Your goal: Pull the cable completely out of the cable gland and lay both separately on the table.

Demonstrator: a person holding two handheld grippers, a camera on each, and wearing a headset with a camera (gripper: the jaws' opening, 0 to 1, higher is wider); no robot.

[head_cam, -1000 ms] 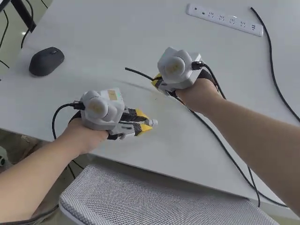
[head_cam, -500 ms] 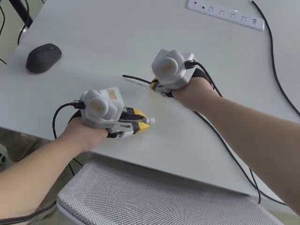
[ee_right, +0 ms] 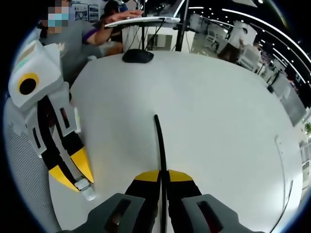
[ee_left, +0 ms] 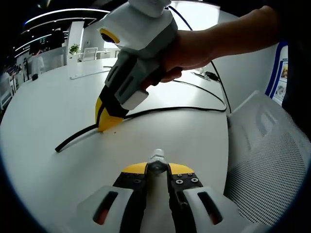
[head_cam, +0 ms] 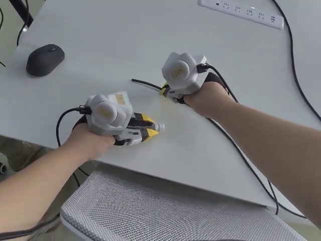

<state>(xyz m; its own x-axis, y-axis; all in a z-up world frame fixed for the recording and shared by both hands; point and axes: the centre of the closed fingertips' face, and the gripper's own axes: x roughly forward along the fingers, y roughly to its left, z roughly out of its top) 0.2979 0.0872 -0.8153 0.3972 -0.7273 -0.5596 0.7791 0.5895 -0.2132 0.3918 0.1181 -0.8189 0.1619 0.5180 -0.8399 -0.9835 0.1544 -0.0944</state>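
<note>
Jaws clamped: left gripper, right gripper

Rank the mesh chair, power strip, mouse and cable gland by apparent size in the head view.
Mesh chair, nearest the camera
Power strip and mouse: too alike to rank, strip longer, mouse wider
Cable gland, smallest

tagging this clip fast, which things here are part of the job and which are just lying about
Part of the job:
- cable, clamped in the right gripper
- gland, clamped in the left gripper

Just lying about:
- mouse
- power strip
- chair
</note>
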